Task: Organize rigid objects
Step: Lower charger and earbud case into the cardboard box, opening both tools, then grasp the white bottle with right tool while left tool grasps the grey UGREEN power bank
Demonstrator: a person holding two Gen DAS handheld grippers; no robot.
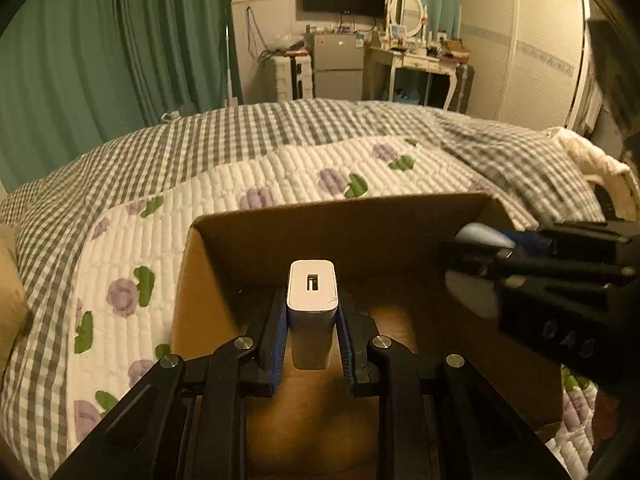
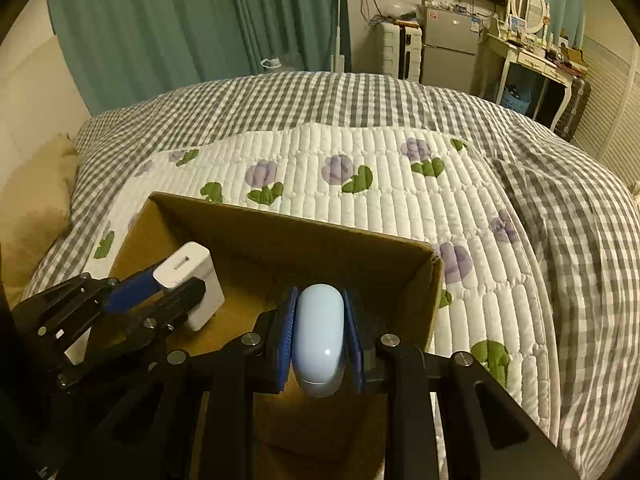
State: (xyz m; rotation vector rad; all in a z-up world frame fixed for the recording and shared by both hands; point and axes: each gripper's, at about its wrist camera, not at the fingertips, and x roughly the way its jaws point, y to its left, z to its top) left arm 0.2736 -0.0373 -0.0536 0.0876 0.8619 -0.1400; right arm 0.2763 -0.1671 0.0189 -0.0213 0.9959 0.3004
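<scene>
My left gripper (image 1: 312,312) is shut on a white USB charger block (image 1: 312,300) and holds it over the open cardboard box (image 1: 340,216) on the bed. The charger also shows in the right wrist view (image 2: 188,280), at the box's left side, with the left gripper (image 2: 172,284) around it. My right gripper (image 2: 319,312) is shut on a pale blue rounded case (image 2: 319,340) and holds it over the box (image 2: 280,228) near its right wall. In the left wrist view the right gripper (image 1: 480,264) comes in from the right with the blue case (image 1: 484,236) partly hidden.
The box sits on a white quilt with purple flowers (image 2: 400,200) over a grey checked bedspread (image 1: 280,132). Green curtains (image 1: 100,40), a small fridge (image 1: 338,64), a dressing table (image 1: 416,56) and a wardrobe (image 1: 532,48) stand beyond the bed. A tan pillow (image 2: 36,208) lies at the left.
</scene>
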